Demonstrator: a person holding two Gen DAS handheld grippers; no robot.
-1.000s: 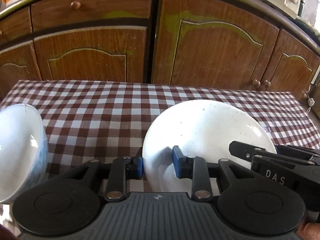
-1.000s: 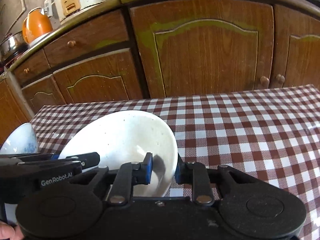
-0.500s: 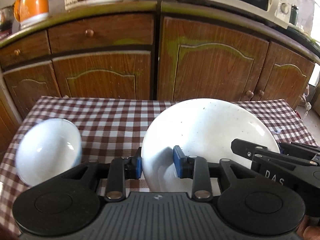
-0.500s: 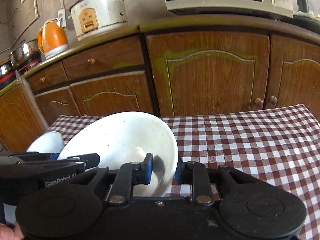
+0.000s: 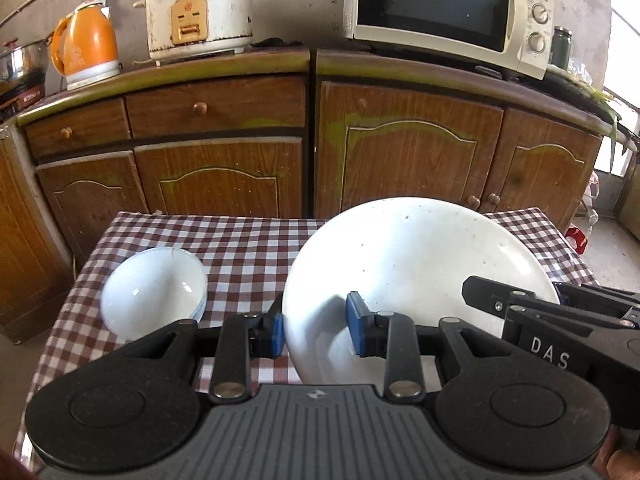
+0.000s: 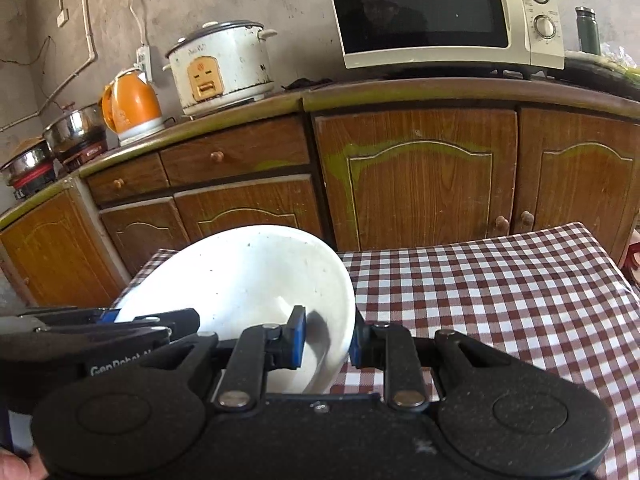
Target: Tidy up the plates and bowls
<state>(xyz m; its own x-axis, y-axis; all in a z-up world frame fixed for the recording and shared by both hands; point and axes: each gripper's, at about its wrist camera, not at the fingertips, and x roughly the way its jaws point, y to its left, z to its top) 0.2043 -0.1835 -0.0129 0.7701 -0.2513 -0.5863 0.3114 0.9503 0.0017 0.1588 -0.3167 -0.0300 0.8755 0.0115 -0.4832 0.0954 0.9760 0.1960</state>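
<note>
A large white plate [image 5: 416, 264] is held in the air above the checked table [image 5: 240, 248], tilted. My left gripper [image 5: 316, 330] is shut on the plate's left rim. My right gripper [image 6: 326, 344] is shut on the plate's [image 6: 248, 280] right rim; it also shows at the right of the left wrist view [image 5: 520, 308]. A white bowl [image 5: 154, 292] sits on the table, below and left of the plate.
Behind the table stands a wooden cabinet [image 5: 312, 140] with drawers and doors. On its counter are a microwave [image 5: 448, 12], a rice cooker [image 5: 200, 12] and an orange kettle [image 5: 86, 48]. Metal pots [image 6: 76, 128] stand on the far left.
Both grippers have lifted the plate up and back from the table. The bowl and table now look smaller and lower, and the countertop appliances have come into view.
</note>
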